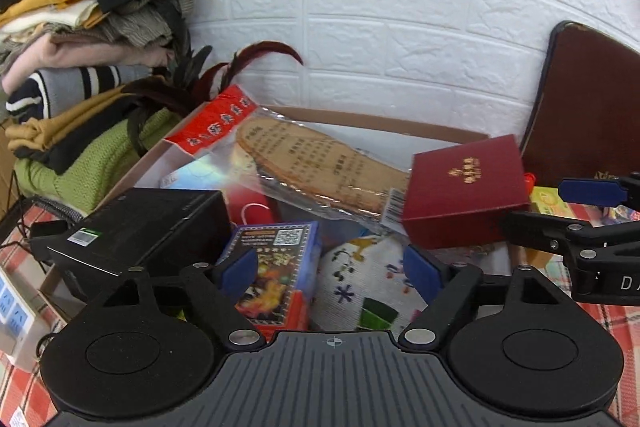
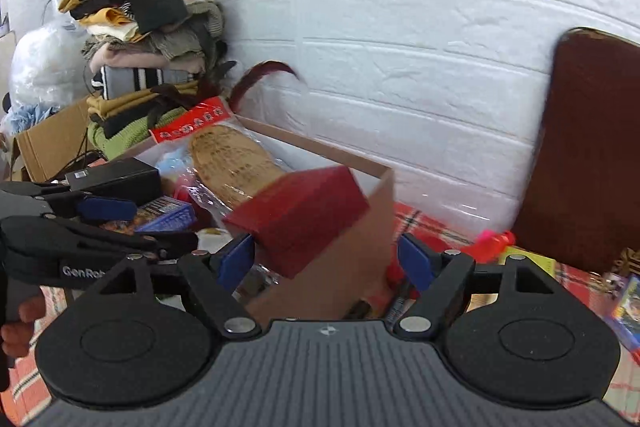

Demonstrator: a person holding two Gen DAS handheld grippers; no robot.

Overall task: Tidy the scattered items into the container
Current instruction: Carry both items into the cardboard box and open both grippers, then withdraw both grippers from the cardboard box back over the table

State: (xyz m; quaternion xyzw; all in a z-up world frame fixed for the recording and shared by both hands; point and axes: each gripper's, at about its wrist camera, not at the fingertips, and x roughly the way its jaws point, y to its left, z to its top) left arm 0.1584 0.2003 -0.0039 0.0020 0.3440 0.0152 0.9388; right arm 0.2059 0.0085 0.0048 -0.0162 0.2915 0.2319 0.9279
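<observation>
resting on the cardboard box (image 2: 376, 187) rim, red box (image 2: 298, 217) beyond open jaws

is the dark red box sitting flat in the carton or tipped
Tipped. The dark red box tilts over the cardboard carton's right side, blurred as if moving; both grippers are open, neither holding it.

Red box (image 1: 466, 189) tilted over carton (image 1: 360, 121)
</observation>
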